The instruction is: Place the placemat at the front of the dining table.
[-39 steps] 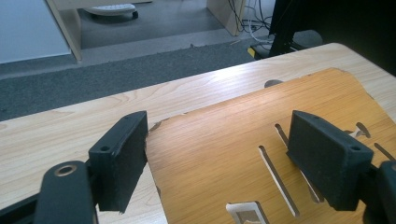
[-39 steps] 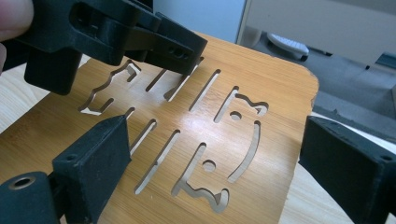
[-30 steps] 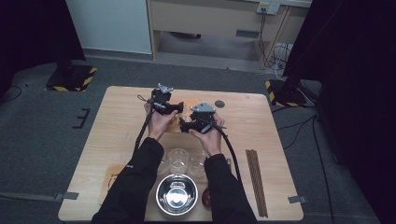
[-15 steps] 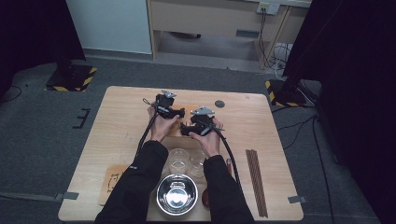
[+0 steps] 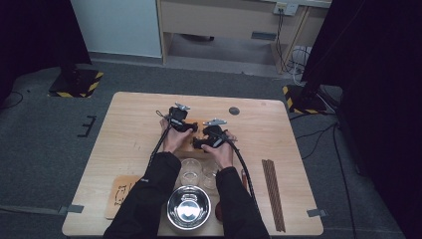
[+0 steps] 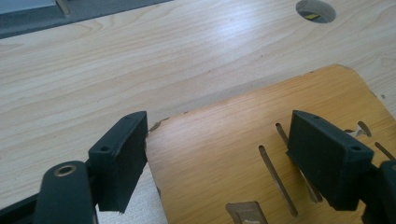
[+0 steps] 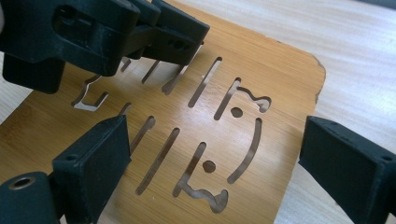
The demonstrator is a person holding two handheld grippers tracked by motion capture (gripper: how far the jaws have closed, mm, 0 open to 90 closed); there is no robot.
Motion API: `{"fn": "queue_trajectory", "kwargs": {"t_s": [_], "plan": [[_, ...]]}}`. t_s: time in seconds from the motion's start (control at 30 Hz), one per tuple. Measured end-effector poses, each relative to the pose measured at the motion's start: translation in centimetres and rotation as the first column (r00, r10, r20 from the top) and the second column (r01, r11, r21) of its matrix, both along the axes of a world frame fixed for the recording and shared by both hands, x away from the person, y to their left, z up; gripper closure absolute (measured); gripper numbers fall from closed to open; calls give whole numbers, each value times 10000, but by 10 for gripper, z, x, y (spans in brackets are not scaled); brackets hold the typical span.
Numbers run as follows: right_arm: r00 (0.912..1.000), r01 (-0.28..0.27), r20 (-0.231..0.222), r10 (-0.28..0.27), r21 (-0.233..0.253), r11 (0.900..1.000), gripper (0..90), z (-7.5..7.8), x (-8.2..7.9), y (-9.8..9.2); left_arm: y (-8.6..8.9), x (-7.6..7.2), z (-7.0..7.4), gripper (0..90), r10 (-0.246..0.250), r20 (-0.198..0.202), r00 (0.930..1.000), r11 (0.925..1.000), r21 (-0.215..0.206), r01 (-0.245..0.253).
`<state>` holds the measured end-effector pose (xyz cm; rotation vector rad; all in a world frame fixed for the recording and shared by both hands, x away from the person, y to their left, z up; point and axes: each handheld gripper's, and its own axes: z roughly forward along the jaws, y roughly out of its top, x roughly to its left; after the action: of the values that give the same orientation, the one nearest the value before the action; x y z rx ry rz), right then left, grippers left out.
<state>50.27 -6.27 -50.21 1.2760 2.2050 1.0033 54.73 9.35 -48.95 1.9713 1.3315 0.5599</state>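
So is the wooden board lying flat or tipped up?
Flat. The wooden board rests flush on the table, between the open left gripper.

The table (image 5: 129, 124) is a rectangular light-wood top with rounded corners, standing on grey carpet. A round cable hole (image 5: 234, 110) sits near its far edge. At the centre lies a bamboo trivet (image 7: 261, 70) with slots and cut-out figures, flat on the surface. Toward the near edge stand clear glasses (image 5: 189, 169) and, in front of them, a steel bowl (image 5: 188, 207). A second bamboo board (image 5: 120, 191) lies at the near left. Dark chopsticks (image 5: 272, 191) lie along the right side.
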Motion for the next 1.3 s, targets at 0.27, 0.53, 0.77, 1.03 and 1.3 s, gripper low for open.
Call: {"fn": "queue_trajectory", "kwargs": {"t_s": [0.27, 0.53, 0.77, 1.03, 1.3], "plan": [[9983, 17, -583, -21, -67, 10000, 90, -7, 3, 1, 1, 2, -11, 209, -38, -479, 9988, 10000, -89, 34], [9947, 60, -1022, -64, -45, 10000, 89, -12, 4, 1, 2, 3, -19, 208, -89, -859, 9963, 9999, -84, 82], [9907, 39, -1361, -66, -203, 9998, 89, -16, 5, 1, 0, 3, -23, 208, -113, -1057, 9943, 9999, -3, 113], [9878, -49, -1560, 14, -220, 9997, 82, -18, 5, 1, 2, 5, -28, 205, -119, -1405, 9900, 9998, -203, 92], [9914, -113, -1306, 98, -103, 9999, 89, -16, 5, 1, 2, 5, -31, 175, -101, -1781, 9840, 9999, -126, 80]]}}
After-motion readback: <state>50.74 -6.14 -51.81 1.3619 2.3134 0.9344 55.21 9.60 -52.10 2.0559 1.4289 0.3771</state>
